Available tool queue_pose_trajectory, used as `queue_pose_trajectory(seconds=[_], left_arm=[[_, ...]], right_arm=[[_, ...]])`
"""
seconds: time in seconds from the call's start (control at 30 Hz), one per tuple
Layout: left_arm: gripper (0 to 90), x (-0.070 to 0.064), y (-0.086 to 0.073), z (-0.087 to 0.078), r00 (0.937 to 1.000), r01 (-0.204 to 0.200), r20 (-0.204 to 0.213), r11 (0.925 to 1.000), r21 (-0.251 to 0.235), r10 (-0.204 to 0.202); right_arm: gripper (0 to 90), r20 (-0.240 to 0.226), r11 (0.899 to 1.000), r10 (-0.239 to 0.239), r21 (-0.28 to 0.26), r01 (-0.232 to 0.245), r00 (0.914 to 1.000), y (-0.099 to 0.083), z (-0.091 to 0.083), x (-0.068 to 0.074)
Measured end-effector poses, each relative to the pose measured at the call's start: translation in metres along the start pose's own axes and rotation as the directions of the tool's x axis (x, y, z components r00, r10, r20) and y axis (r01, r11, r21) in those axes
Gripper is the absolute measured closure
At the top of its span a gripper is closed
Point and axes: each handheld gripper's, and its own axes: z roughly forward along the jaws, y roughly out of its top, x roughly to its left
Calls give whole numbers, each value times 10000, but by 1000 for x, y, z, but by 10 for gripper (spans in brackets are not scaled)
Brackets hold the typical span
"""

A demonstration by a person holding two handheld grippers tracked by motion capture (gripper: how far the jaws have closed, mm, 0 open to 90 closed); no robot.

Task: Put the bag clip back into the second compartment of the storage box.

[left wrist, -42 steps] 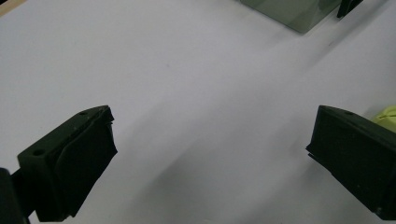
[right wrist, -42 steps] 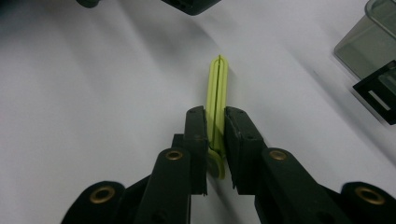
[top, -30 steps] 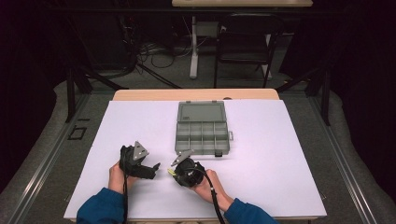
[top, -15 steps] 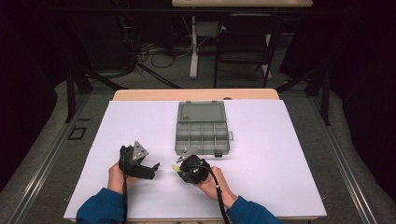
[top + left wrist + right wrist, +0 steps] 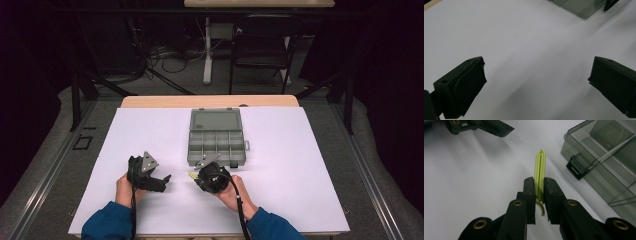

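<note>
In the right gripper view, the yellow-green clip (image 5: 540, 173) is partly hidden between the black jaws, and the compartment box (image 5: 604, 162) is cut off at the right edge. In the high view the clip is too small, perhaps a peg.

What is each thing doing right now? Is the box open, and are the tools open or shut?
Compartment box: open, lid laid back flat, compartments look empty.
Box latch: undone, hanging at the front wall.
Right tool: shut on the yellow-green clip.
Yellow-green clip: pinched between the jaws, tip sticking out past them.
Left tool: open, jaws wide apart, holding nothing.
</note>
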Motion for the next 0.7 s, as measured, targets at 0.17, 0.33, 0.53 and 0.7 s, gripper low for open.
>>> queue_pose_trajectory(seconds=[0.17,0.33,0.53,0.7], left_arm=[[0,-2,0,1,10000,-60,9,10000,45,60],[0,-1,0,1,10000,-30,-6,10000,22,30],[0,-2,0,0,10000,-53,2,10000,16,53],[0,-2,0,1,10000,-50,-1,10000,9,50]], right_arm=[[801,122,9999,44,-107,-43,9999,-1,-4,-5],[802,242,9995,191,-257,-184,9995,1,-10,-9],[802,325,9992,176,-369,-164,9993,1,-15,-14],[802,399,9988,234,-433,-216,9989,2,-19,-18]])
